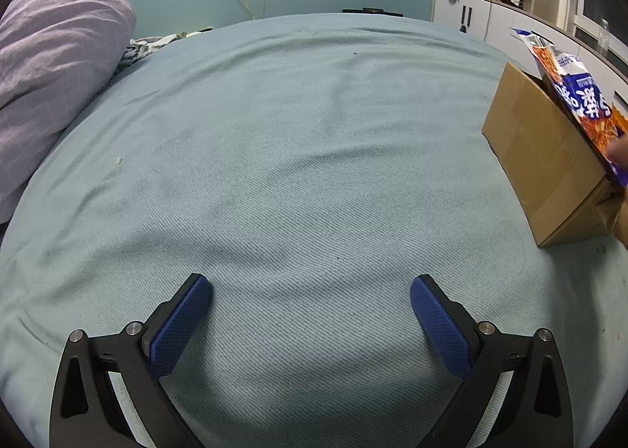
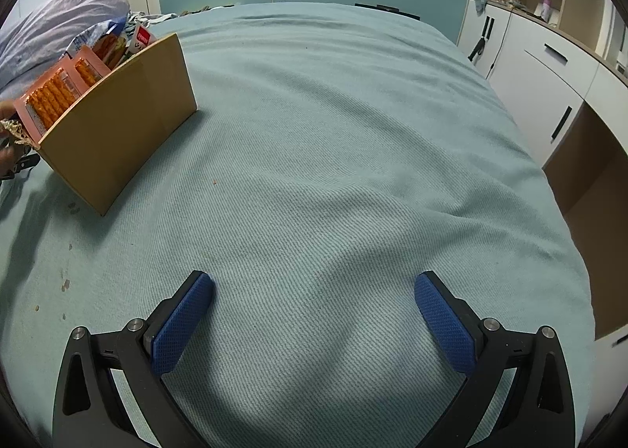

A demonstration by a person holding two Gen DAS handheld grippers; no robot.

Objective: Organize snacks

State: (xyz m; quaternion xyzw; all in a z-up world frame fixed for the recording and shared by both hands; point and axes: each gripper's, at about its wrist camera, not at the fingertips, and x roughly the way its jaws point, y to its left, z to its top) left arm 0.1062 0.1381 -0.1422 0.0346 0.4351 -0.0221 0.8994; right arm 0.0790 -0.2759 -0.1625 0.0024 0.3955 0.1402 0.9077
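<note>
A brown cardboard box [image 1: 549, 157] stands on the bed at the right edge of the left wrist view, with a blue and orange snack bag [image 1: 577, 102] sticking out of it. In the right wrist view the same box [image 2: 121, 122] sits at the left and holds an orange snack pack [image 2: 51, 94], a red-labelled packet [image 2: 142, 37] and other bags. My left gripper [image 1: 312, 291] hangs open over bare blanket, well left of the box. My right gripper [image 2: 314, 289] is open too, with nothing between its fingers, and the box lies to its far left.
A light blue blanket [image 1: 298, 157] covers the bed. A purple duvet [image 1: 51, 71] is heaped at the far left. White cabinets [image 2: 549, 71] and a wooden shelf line the right wall. A hand [image 2: 8, 149] shows beside the box at the left edge.
</note>
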